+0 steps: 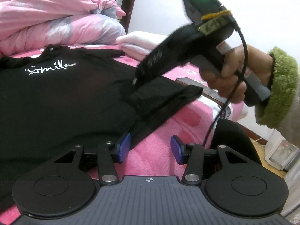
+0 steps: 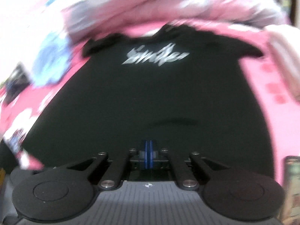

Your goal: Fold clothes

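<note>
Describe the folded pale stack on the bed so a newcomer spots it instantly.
Start at the pink fleece bedspread, where a black T-shirt with white script lettering lies flat. Past its far sleeve, beside the heaped pink quilt, sits the folded pale pink-white towel stack. It is the only neatly squared, plain, light item there.

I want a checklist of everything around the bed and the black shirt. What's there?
Surface: pink bed cover, fuzzy.
Job's things: black T-shirt lying flat, white lettering up; its right sleeve looks bunched under the right hand-held gripper.
Clutter: pink quilt heaped behind; folded white cloth; phone at the bed edge.
Grippers: left hand-held gripper open, nothing between the pads; right shut, grip unclear.
Cables: black cable hanging from the right hand-held gripper.
Surroundings: white wall, door frame.
</note>
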{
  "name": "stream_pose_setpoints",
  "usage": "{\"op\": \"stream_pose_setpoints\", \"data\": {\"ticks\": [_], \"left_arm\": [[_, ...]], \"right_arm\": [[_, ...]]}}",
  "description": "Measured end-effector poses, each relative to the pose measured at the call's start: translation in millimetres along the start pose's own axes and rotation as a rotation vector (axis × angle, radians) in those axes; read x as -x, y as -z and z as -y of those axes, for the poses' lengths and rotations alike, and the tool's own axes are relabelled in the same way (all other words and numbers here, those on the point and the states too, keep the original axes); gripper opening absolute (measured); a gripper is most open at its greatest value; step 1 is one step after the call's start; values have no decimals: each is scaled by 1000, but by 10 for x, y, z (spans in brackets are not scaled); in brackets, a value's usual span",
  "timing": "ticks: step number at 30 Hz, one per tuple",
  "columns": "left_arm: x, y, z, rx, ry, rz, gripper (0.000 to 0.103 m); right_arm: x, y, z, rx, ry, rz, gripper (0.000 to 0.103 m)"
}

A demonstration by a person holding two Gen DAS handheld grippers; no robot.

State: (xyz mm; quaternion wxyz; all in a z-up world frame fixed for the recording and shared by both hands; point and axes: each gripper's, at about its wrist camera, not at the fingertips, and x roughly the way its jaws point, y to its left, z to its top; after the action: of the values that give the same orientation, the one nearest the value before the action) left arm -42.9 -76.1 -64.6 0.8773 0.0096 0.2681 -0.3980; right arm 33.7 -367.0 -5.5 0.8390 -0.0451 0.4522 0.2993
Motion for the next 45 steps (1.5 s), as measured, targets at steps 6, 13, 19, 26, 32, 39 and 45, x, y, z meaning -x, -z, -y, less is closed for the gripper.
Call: {"op": "stream_pose_setpoints", "data": {"ticks": [6, 13, 19, 26, 32, 39, 45], "left_arm": [[14, -9, 17, 0, -4, 2, 48], [321, 28, -62, 14, -13, 20, 49], [591, 99, -149, 26, -95, 11, 49], [785, 136, -331, 55, -191, 30, 50], [721, 218, -454, 91, -228, -6, 50], [766, 256, -433, 79, -229, 5, 50], [803, 269, -456, 107, -214, 13, 50]], "right_arm": [[-317, -220, 124, -82, 25, 45, 1], [40, -152, -96, -2, -91, 15, 3], [-443, -180, -314, 0, -116, -29, 2], [-189, -216, -450, 0, -107, -20, 4], [-534, -329, -815, 84, -216, -52, 3], [-572, -474, -769, 41, -190, -12, 4], [-828, -369, -1220, 224, -333, -148, 4]]}}
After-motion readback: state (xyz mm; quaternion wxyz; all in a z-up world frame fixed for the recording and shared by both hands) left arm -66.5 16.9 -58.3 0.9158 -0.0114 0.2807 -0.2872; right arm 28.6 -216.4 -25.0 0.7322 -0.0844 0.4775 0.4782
